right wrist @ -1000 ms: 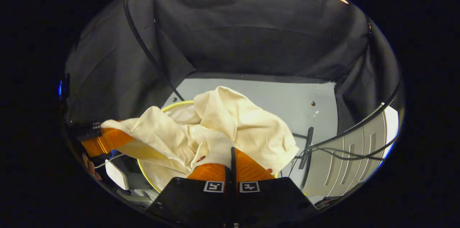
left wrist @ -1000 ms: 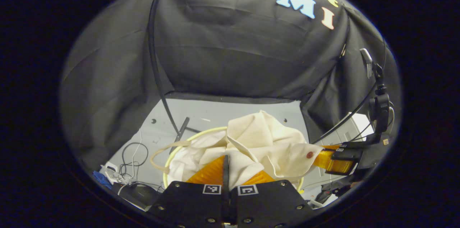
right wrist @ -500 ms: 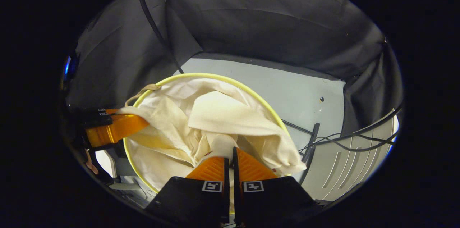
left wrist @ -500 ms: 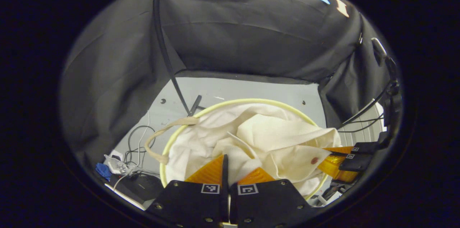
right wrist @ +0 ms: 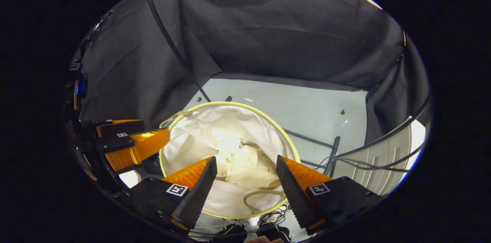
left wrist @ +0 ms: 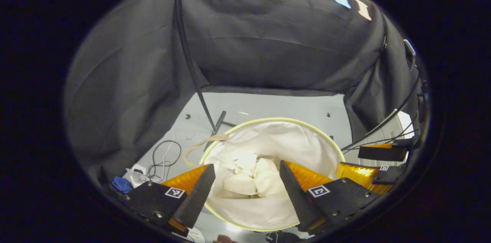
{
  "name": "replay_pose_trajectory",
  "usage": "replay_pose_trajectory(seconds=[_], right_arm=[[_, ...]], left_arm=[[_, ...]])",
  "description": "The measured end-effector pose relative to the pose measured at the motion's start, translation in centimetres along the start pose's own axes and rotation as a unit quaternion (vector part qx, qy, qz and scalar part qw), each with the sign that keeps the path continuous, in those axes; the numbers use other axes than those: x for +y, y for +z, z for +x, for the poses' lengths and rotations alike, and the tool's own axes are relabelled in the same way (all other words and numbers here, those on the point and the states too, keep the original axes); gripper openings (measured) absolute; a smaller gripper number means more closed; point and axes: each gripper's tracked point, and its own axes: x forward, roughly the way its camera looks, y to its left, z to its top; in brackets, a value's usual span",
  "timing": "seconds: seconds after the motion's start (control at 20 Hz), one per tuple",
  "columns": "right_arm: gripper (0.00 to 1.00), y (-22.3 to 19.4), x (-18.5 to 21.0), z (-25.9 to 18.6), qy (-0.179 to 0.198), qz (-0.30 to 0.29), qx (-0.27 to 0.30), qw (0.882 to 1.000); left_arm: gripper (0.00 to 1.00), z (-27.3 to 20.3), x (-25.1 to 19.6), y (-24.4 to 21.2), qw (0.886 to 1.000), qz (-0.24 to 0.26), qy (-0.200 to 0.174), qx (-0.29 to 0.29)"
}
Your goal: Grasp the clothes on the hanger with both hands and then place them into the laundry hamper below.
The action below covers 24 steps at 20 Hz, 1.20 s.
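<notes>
Black cloth walls close in the booth, with a pale grey floor [left wrist: 268, 107] below, and a round laundry hamper [left wrist: 245, 122] with a yellow-green rim stands right under both tools. In the left gripper view the left tool [left wrist: 245, 181] hangs above the hamper's mouth with its fingers spread wide and nothing between them; the right tool [left wrist: 374, 164] sits off to its right, just beside the rim. In the right gripper view the right tool [right wrist: 245, 176] is spread just as wide and holds nothing either, directly over the opening. The cream clothes [left wrist: 249, 176] lie crumpled at the bottom of the white-lined hamper, straight ahead between the parted fingers and clear of them. That looks like the release step done and the task all but complete! Next up, by my reading, is simply lifting both tools straight up and away without snagging the liner or the strap handle [left wrist: 199, 145] draped over the rim. Loose cables [left wrist: 161, 156] lie on the floor off to the left.
</notes>
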Motion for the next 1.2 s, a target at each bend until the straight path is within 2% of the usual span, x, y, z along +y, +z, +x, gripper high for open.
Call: replay_pose_trajectory(seconds=[0.25, 0.4, 0.5, 0.55, 0.7, 0.8, 0.9, 0.95, 1.0, 1.2], right_arm=[[0.98, 3.9, -2.6, -9.2, -0.035, 0.005, -0.076, 0.997], [0.98, 7.4, -3.7, -15.4, -0.052, 0.012, -0.141, 0.989], [0.98, 8.9, -4.6, -20.2, -0.065, 0.012, -0.184, 0.981], [0.98, 9.7, -4.7, -22.0, -0.068, 0.014, -0.203, 0.977], [0.98, 12.1, -5.3, -27.2, -0.076, 0.021, -0.253, 0.964], [0.98, 13.9, -5.9, -31.7, -0.087, 0.025, -0.299, 0.95], [0.98, 15.8, -7.2, -36.6, -0.105, 0.032, -0.353, 0.929], [0.98, 16.6, -8.0, -38.8, -0.114, 0.036, -0.376, 0.919], [0.93, 17.2, -8.5, -40.8, -0.121, 0.042, -0.395, 0.91], [0.93, 18.4, -11.2, -48.5, -0.153, 0.065, -0.457, 0.874]], left_arm=[[0.99, -10.3, -1.9, 8.2, 0.994, 0.022, 0.008, -0.109], [0.97, -17.3, -3.4, 12.7, 0.987, 0.026, -0.001, -0.16], [0.99, -22.6, -4.2, 16.4, 0.978, 0.036, -0.015, -0.203], [0.97, -25.1, -4.7, 18.4, 0.973, 0.043, -0.016, -0.225], [1.0, -33.6, -4.9, 23.1, 0.955, 0.052, -0.026, -0.291], [1.0, -38.9, -4.6, 25.2, 0.94, 0.059, -0.029, -0.335], [1.0, -44.2, -4.2, 27.0, 0.926, 0.063, -0.027, -0.371], [1.0, -46.3, -4.6, 26.5, 0.92, 0.064, -0.028, -0.385], [1.0, -48.4, -4.7, 26.3, 0.916, 0.065, -0.03, -0.395], [1.0, -53.9, -6.2, 26.9, 0.895, 0.051, -0.056, -0.439]])
